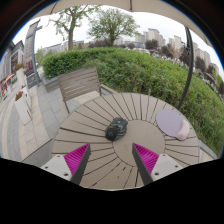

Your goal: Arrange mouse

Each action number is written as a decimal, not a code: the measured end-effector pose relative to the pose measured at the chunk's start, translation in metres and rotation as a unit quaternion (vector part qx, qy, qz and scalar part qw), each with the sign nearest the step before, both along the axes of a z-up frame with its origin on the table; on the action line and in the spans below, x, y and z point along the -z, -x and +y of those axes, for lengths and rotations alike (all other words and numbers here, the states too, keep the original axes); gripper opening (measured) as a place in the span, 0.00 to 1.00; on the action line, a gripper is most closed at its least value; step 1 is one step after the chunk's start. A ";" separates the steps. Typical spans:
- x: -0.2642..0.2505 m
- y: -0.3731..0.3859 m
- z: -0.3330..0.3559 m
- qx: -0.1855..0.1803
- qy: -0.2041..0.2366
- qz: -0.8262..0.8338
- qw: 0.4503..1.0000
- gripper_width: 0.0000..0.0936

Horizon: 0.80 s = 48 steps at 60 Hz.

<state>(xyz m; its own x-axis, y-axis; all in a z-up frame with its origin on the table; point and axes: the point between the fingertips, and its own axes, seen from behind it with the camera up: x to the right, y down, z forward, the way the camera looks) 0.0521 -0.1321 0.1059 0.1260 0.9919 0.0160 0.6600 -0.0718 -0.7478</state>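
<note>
Outdoors, on a terrace bordered by a thick green hedge [140, 68], stands a round wooden table [95, 125] made of slats that fan out from a plain central disc. On that disc, near the middle of the table, lies a dark computer mouse [117, 128], resting on the wood by itself and touching nothing else. It sits beyond the gripper [112, 160], ahead of the gap between the two fingers and clear of both. The fingers are spread apart with bare slats between them, their magenta pads [76, 157] facing inward, gripping nothing. Right of the mouse, well apart from it, a pale round mat [172, 122] lies flat on the tabletop near its far right rim. Behind the table a wooden slatted bench [80, 86] stands against the hedge. Farther off rise trees [98, 22] and a row of buildings [165, 42] under a bright sky.
</note>
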 end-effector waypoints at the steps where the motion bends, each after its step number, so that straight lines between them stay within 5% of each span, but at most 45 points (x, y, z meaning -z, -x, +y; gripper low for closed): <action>1: 0.004 0.005 0.002 0.004 -0.001 0.001 1.000 0.92; 27: 0.098 0.113 0.025 0.037 0.001 -0.010 0.999 0.92; 48: 0.120 0.163 0.030 0.047 -0.005 -0.020 0.999 0.92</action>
<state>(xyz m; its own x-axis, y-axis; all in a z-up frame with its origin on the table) -0.1111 -0.1022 -0.0142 0.2167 0.9757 0.0328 0.6801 -0.1267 -0.7221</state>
